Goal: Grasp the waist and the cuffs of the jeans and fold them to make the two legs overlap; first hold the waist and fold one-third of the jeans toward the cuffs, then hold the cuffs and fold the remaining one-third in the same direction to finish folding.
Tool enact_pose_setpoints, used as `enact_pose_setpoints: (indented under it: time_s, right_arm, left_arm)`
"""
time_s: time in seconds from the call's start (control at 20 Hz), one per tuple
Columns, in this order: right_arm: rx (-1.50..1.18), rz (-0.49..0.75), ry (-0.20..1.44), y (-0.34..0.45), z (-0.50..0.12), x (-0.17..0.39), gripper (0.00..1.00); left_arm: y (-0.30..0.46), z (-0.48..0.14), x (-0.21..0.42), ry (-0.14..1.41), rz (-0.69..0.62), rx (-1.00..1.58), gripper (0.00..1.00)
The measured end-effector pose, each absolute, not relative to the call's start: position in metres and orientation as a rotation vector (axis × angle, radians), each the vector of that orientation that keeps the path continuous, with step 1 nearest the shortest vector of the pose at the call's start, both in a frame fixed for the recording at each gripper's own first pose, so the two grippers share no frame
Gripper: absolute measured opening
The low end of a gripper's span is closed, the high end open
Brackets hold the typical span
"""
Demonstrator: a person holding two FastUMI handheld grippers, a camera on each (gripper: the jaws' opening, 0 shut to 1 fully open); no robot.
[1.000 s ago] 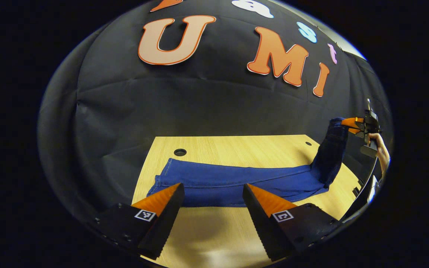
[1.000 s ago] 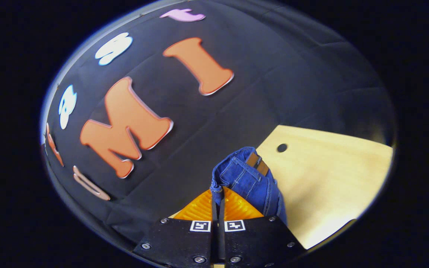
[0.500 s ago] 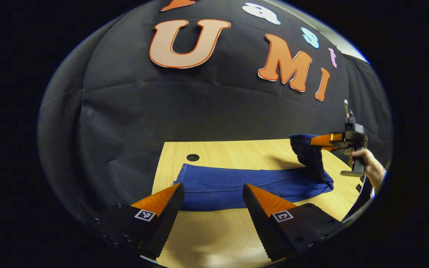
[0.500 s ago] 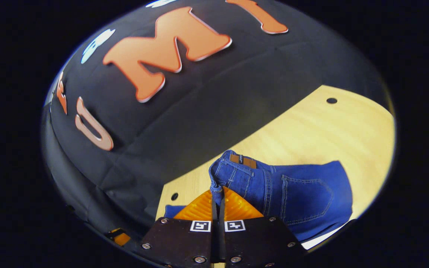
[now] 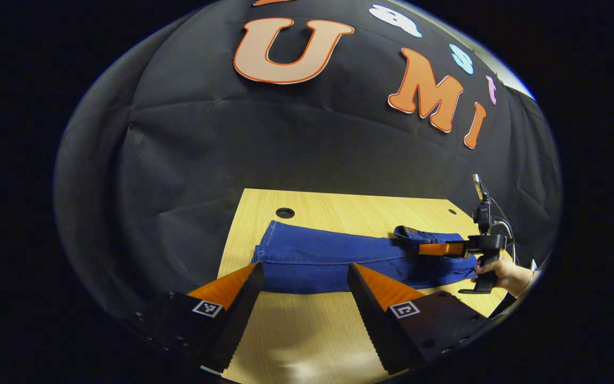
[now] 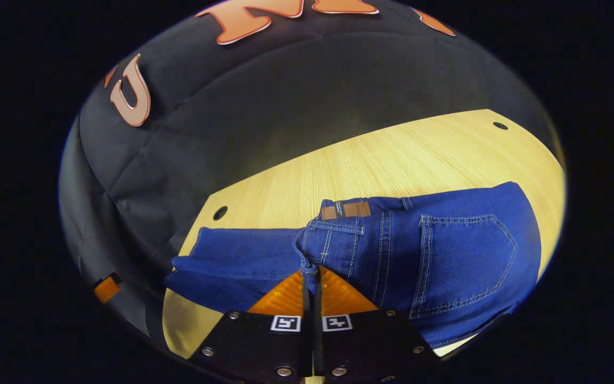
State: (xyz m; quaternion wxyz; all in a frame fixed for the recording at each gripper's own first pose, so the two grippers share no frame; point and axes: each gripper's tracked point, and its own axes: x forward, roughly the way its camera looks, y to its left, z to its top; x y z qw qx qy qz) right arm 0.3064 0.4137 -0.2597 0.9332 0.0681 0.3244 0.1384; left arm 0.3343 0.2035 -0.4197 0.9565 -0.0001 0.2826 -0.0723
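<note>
right hand-held gripper (image 6: 311, 277) clamping jeans (image 6: 419, 256) waist, left hand-held gripper (image 5: 304, 282) spread wide above table (image 5: 339, 205)

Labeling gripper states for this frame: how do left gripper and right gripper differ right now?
1. Left gripper is open, jaws spread; right gripper is shut on the jeans at the waist.
2. Left gripper holds nothing and hangs over the table edge in front of the legs; right gripper sits low over the folded-over waist.
Shared: both point toward the jeans.
</note>
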Motion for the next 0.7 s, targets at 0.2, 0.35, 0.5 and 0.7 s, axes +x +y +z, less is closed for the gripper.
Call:
enact_pose_setpoints:
  time_s: [0.2,0.35,0.5,0.7]
  right_arm:
    - [0.198,0.341,0.701,0.429,-0.241,0.293,0.76]
    - [0.154,0.335,0.69,0.409,-0.22,0.292,0.97]
    - [0.144,0.367,0.676,0.387,-0.186,0.287,0.97]
    - [0.194,0.359,0.649,0.355,-0.149,0.283,0.97]
  left_arm:
    - [0.198,-0.417,0.332,0.598,-0.13,-0.056,0.97]
    - [0.196,-0.416,0.336,0.606,-0.083,-0.169,0.97]
    - [0.197,-0.421,0.326,0.691,0.002,-0.31,0.98]
    - [0.189,-0.427,0.319,0.745,0.118,-0.661,0.97]
